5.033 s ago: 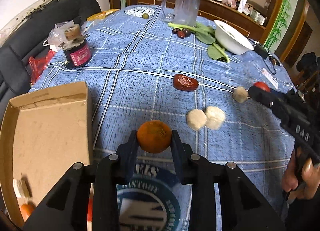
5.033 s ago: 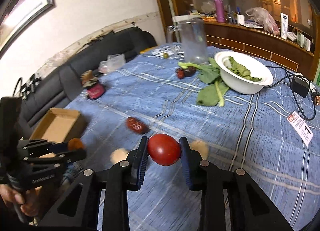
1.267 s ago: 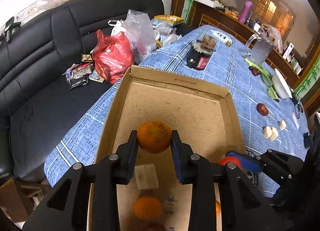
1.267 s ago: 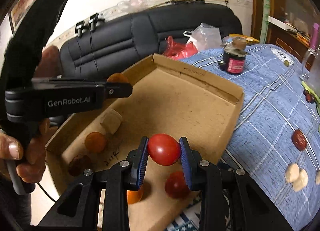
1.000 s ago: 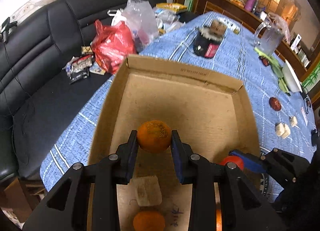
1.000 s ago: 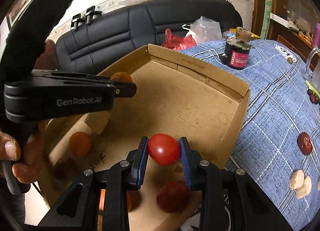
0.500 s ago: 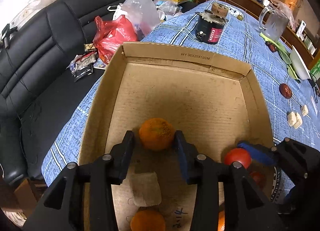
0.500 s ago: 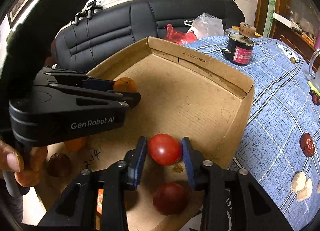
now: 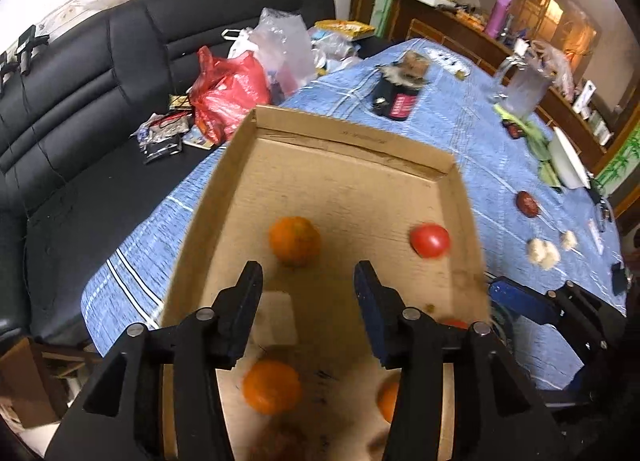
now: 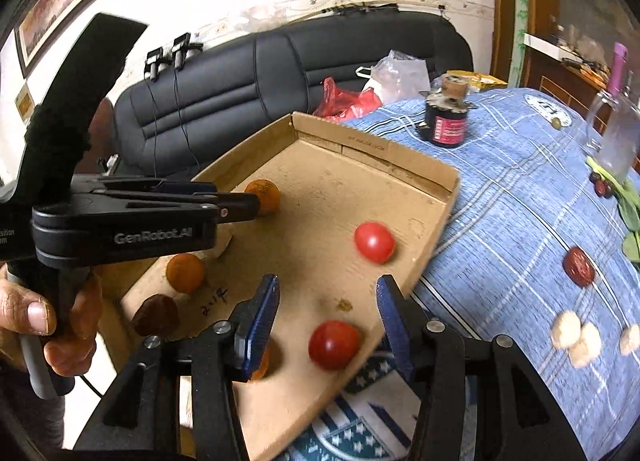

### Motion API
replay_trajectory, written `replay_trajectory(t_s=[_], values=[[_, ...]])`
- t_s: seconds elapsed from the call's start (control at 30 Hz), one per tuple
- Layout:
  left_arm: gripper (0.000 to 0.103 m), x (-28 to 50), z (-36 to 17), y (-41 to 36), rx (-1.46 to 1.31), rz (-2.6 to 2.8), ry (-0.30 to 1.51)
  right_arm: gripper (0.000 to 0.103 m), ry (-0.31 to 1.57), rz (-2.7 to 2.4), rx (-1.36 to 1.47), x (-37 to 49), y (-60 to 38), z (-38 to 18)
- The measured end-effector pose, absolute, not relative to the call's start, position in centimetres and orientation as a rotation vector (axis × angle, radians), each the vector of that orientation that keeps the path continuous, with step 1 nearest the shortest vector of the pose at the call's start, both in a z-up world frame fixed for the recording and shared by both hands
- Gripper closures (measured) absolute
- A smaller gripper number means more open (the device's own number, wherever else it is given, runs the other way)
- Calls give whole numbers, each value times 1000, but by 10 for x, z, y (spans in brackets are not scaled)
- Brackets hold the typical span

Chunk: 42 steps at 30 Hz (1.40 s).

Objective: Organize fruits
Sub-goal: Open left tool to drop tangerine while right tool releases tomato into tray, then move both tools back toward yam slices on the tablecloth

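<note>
On the desk (image 9: 460, 133), spread with a blue checked cloth beside a black sofa (image 9: 100, 81), sits a shallow cardboard box (image 9: 352, 141). An orange (image 9: 294, 239) and a tomato (image 9: 430, 240) lie loose on its floor, well apart. Both tools hover above, tilted down — the left gripper (image 9: 308, 283) and right gripper (image 10: 328, 301) each with jaws opening and nothing between them. A hand (image 10: 40, 317) grips the left handle.
</note>
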<state>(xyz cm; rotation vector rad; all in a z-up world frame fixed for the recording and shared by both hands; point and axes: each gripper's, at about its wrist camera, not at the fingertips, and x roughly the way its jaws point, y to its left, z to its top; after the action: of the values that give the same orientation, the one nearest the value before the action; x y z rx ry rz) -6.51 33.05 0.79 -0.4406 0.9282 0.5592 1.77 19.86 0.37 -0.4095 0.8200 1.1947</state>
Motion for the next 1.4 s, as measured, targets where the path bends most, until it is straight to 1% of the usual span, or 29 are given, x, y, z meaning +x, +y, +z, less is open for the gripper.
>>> replay_trajectory(t_s=[0.27, 0.77, 0.9, 1.4], values=[[57, -68, 20, 293, -429, 487, 902, 51, 815, 1143, -317, 21, 147, 17], [57, -67, 33, 240, -402, 382, 888, 51, 817, 1014, -232, 37, 60, 21], [52, -63, 36, 224, -387, 357, 888, 51, 822, 982, -214, 41, 41, 19], [52, -41, 36, 179, -333, 280, 914, 51, 824, 882, -170, 66, -10, 15]])
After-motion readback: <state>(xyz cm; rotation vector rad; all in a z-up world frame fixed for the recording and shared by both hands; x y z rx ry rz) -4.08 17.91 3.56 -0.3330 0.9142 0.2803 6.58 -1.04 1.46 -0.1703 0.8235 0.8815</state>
